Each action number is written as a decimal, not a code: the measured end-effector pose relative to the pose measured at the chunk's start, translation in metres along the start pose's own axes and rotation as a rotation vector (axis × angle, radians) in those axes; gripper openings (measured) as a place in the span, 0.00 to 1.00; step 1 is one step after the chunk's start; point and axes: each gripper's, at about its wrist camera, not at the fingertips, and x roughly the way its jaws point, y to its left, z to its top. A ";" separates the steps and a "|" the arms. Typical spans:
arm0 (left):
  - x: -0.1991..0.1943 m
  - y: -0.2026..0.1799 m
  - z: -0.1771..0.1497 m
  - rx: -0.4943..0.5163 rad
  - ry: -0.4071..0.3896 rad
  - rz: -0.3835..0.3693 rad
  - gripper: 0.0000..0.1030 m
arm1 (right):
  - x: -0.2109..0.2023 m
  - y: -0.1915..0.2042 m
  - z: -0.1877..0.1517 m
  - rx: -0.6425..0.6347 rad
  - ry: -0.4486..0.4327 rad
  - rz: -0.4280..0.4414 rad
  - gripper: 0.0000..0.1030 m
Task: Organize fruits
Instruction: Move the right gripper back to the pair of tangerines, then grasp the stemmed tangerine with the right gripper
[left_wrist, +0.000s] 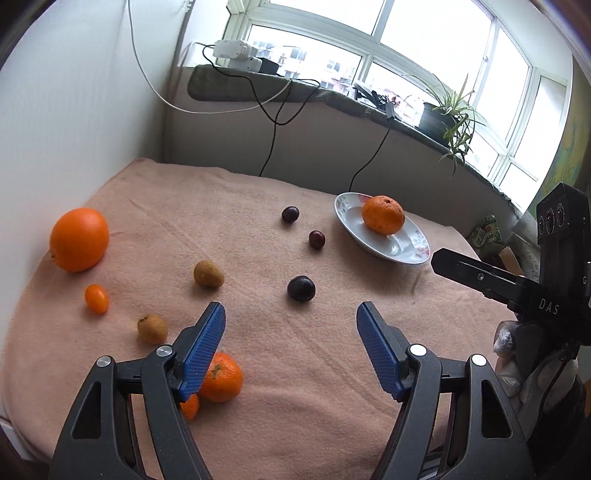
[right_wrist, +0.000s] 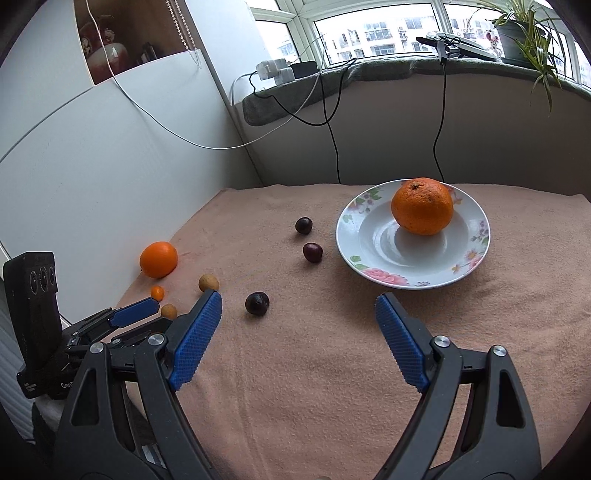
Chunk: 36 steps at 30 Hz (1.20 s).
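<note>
I have both the left gripper (left_wrist: 291, 314) and right gripper (right_wrist: 299, 304) wide apart, empty, above the peach-blanketed desk (right_wrist: 314, 369); one orange (right_wrist: 422, 211) sits in the floral white plate (right_wrist: 373, 266).

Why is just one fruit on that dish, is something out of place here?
Nothing looks damaged or spilled. One orange sits on the white flowered plate; the other fruits lie scattered, apart, on the peach cloth. Both grippers, left and right, hang open, empty.

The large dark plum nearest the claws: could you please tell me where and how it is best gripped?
Grip the large dark plum across its round middle, coming from above. It sits alone on the pink cloth, clear on every side, so the open right claw could straddle it.
</note>
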 end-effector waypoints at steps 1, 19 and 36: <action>-0.003 0.005 -0.003 -0.008 0.000 0.014 0.72 | 0.003 0.005 -0.002 -0.009 0.011 0.010 0.85; -0.026 0.054 -0.056 -0.100 0.064 0.081 0.65 | 0.075 0.083 -0.030 -0.169 0.231 0.217 0.67; -0.013 0.065 -0.053 -0.072 0.074 0.088 0.56 | 0.120 0.106 -0.046 -0.162 0.378 0.323 0.48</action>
